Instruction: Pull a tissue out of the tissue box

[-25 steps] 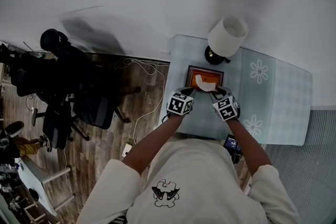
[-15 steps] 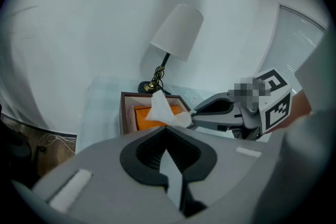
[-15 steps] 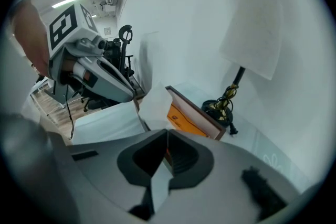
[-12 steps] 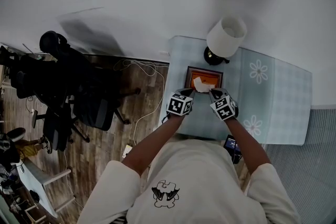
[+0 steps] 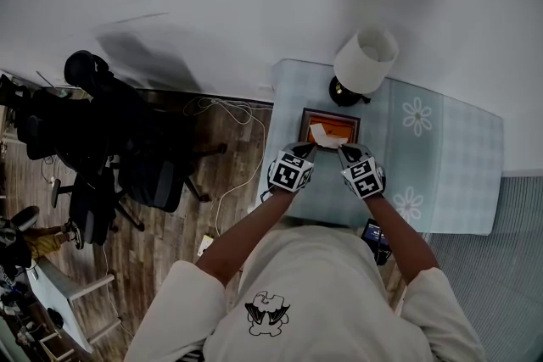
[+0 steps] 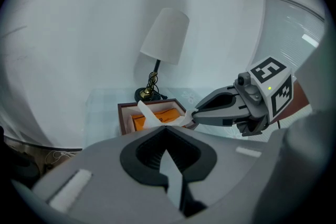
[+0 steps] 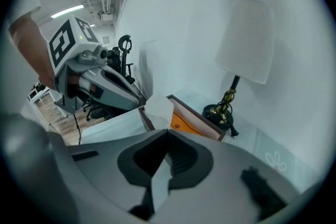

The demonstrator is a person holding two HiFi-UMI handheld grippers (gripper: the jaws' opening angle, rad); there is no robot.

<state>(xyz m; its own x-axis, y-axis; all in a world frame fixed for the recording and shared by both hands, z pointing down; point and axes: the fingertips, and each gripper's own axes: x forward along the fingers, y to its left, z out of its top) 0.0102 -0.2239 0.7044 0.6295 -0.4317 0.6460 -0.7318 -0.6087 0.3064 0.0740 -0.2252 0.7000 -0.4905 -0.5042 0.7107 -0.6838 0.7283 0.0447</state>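
Observation:
A brown-framed tissue box (image 5: pixel 341 125) with an orange inside sits on the pale blue checked table (image 5: pixel 450 157), just in front of the lamp. A white tissue (image 5: pixel 321 134) sticks up out of it. My right gripper (image 5: pixel 340 148) is shut on the tissue's near edge; the left gripper view shows its tips (image 6: pixel 193 117) pinching the tissue (image 6: pixel 149 115) above the box (image 6: pixel 126 112). My left gripper (image 5: pixel 308 147) is shut, its tip at the box's front left edge, with nothing seen held. In the right gripper view the tissue (image 7: pixel 158 106) stands just past my jaws (image 7: pixel 167 131).
A white-shaded lamp (image 5: pixel 365 64) on a dark base stands behind the box. A dark phone-like device (image 5: pixel 376 235) lies at the table's near edge. Left of the table is wooden floor with cables (image 5: pixel 233 174) and black office chairs (image 5: pixel 110 140).
The right gripper has shifted slightly left onto the tissue, and the tissue now stands a little more to the left. The left gripper has stayed at the box.

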